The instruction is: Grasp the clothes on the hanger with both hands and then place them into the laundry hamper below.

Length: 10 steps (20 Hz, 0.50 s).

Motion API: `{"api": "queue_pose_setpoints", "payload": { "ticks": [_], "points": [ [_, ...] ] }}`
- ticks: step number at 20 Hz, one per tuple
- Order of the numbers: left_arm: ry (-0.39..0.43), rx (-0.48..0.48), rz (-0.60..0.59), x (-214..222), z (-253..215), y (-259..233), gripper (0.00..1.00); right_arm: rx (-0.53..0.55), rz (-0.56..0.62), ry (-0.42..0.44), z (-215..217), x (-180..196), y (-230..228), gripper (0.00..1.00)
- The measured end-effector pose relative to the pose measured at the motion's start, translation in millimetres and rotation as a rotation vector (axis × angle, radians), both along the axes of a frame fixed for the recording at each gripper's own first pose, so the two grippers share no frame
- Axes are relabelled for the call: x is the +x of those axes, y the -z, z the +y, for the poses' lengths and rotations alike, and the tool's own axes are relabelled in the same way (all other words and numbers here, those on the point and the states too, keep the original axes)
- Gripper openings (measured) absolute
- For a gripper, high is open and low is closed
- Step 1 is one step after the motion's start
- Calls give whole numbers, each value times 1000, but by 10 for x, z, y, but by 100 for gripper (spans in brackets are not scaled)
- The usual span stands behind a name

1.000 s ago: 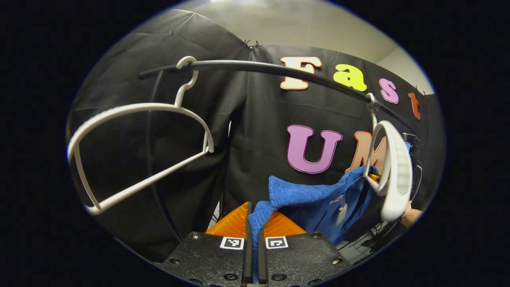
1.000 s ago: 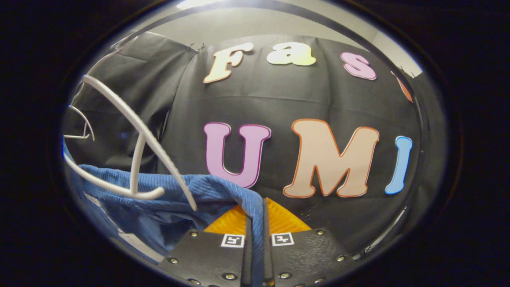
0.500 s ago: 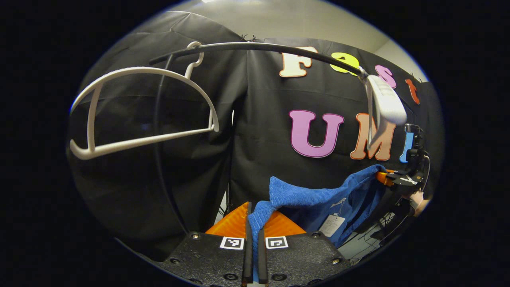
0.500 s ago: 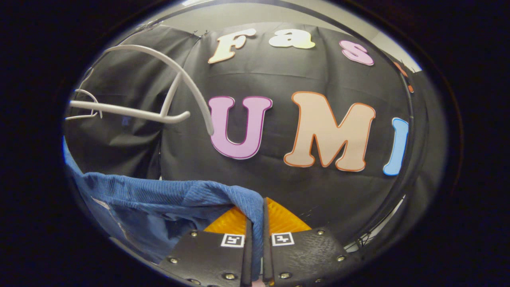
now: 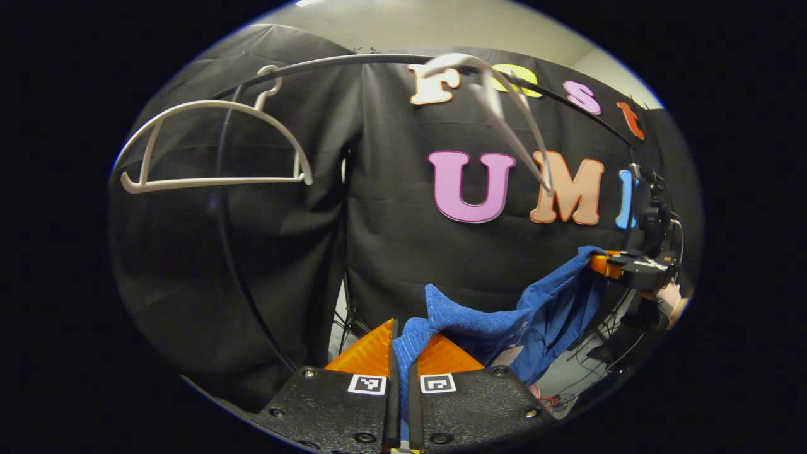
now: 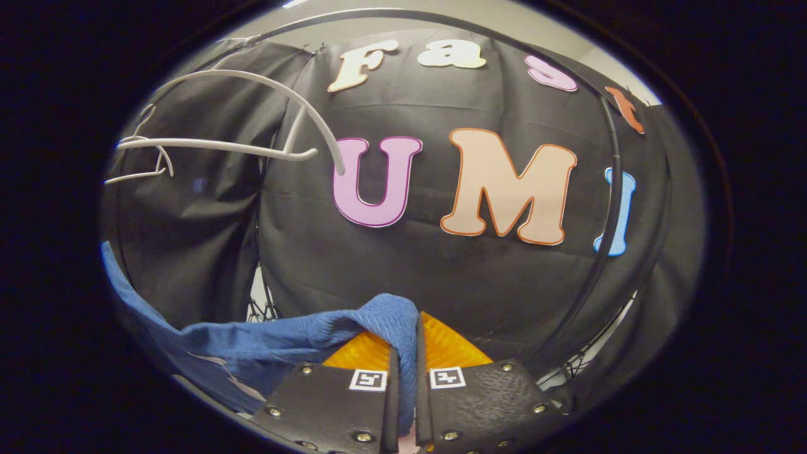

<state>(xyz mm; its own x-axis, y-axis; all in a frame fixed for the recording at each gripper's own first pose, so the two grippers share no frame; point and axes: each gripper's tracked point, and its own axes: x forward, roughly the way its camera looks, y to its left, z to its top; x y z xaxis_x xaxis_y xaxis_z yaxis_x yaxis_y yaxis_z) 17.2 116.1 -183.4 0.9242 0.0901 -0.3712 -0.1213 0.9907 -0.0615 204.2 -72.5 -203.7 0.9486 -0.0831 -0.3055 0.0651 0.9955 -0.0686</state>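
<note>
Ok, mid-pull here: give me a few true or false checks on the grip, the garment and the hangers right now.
1. Both grippers are shut on the blue garment. True: the left gripper and the right gripper each pinch a fold of it.
2. The garment hangs on a hanger. False: it is off, stretched between the grippers.
3. The white hanger hangs bare on the black rail. True.
4. The second hanger carries a red shirt. False: it is bare and motion-blurred.
5. The right gripper is open in the left gripper view. False: it clamps the cloth's far edge.
</note>
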Motion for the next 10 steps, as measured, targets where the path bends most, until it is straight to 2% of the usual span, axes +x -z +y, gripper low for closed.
{"api": "queue_pose_setpoints", "payload": {
  "ticks": [10],
  "points": [
    [252,-63,-86,514,-1277,-300,5,50,-44,-84,324,-430,-399,11]
  ]
}}
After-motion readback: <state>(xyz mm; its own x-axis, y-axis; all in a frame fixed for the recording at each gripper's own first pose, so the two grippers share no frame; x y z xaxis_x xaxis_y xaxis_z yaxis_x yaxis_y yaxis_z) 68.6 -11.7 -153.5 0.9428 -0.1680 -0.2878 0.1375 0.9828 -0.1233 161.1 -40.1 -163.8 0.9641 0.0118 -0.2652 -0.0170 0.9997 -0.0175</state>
